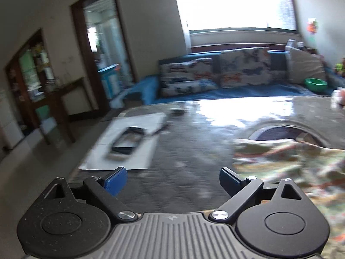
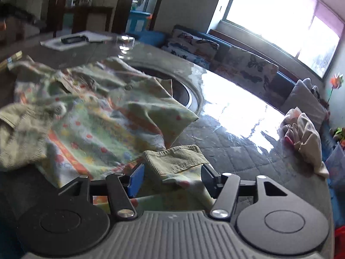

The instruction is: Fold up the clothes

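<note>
A crumpled garment, pale green with an orange flower print and ribbed olive cuffs, lies spread on the dark quilted table. My right gripper hovers at its near edge. One ribbed cuff sits between the blue fingers, which stand apart and do not pinch it. In the left wrist view the same garment is a blur at the right. My left gripper is wide open over the bare table, left of the cloth, with nothing between its fingers.
A white sheet with a black device lies at the table's far left. A round inset sits mid-table, partly under the garment. A second heap of cloth lies at the right edge. A sofa with butterfly cushions stands behind.
</note>
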### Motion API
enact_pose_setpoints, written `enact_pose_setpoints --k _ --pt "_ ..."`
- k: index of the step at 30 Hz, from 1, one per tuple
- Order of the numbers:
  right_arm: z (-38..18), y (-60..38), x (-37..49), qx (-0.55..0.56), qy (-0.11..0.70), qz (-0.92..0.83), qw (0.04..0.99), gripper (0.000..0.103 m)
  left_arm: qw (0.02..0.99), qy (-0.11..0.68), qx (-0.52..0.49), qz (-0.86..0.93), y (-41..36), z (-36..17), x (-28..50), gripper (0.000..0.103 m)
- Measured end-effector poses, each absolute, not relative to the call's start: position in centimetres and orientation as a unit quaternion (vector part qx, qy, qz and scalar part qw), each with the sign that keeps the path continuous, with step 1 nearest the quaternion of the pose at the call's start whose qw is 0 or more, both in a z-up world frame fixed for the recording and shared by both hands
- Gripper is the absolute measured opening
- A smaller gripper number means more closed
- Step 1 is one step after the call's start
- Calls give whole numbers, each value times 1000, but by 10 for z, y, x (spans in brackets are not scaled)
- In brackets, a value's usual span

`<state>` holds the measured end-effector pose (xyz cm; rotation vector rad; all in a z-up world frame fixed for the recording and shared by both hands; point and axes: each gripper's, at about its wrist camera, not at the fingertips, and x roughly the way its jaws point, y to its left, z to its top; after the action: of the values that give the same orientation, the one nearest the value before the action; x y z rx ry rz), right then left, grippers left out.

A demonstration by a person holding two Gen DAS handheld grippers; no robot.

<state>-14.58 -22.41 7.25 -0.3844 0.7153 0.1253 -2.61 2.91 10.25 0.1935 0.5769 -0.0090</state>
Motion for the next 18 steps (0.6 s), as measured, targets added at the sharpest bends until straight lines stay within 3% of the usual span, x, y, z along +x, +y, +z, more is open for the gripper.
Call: enact_pose_setpoints --k 3,6,13,14,15,18 --pt "70 -229 -142 -179 348 39 919 13 948 293 110 -55 -8 92 -28 95" --pt "83 -251 -156 -140 326 -14 935 8 939 304 122 -103 -42 81 -30 95" --pt "94 -328 -205 -37 326 -164 930 8 914 329 145 -188 -103 53 -39 95" --pt "91 -338 -210 -27 335 -185 923 10 910 332 149 -197 -109 48 -41 95" --pt "88 -346 -214 -20 344 -203 917 23 907 335 152 -205 -116 44 -43 95" --pt "87 -357 -227 -3 341 -211 916 26 896 347 165 -222 -128 34 -48 95"
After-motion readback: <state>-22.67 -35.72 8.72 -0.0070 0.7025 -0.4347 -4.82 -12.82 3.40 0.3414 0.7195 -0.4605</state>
